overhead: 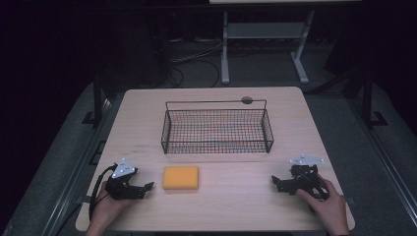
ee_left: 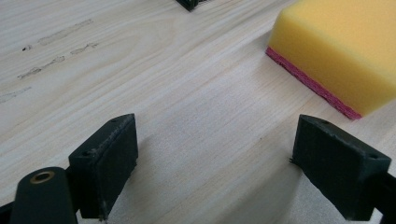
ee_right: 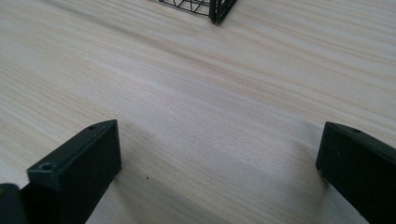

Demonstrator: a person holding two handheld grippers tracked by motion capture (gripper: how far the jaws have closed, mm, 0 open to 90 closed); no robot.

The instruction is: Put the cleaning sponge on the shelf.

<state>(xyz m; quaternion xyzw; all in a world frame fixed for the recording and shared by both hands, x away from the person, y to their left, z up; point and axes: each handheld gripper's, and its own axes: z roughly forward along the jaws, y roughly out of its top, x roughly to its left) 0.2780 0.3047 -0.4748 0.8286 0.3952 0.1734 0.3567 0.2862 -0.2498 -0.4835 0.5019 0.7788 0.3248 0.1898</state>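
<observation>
A yellow sponge [overhead: 181,177] with a pink underside lies flat on the wooden table [overhead: 231,206], in front of a black wire basket [overhead: 217,129]. My left gripper [overhead: 146,188] rests on the table a short way left of the sponge, jaws open and empty. In the left gripper view the sponge [ee_left: 341,51] sits beyond the right jaw, apart from it, and the left gripper [ee_left: 210,163] has bare wood between its jaws. My right gripper [overhead: 276,183] lies near the table's right front, open and empty. The right gripper view has the right gripper [ee_right: 219,172] over bare wood.
The basket stands empty at the table's middle back; one corner [ee_right: 215,9] shows at the top of the right gripper view. A metal frame [overhead: 265,34] and cables [overhead: 196,61] lie on the dark floor behind the table. Faint pencil marks [ee_left: 56,51] cross the wood.
</observation>
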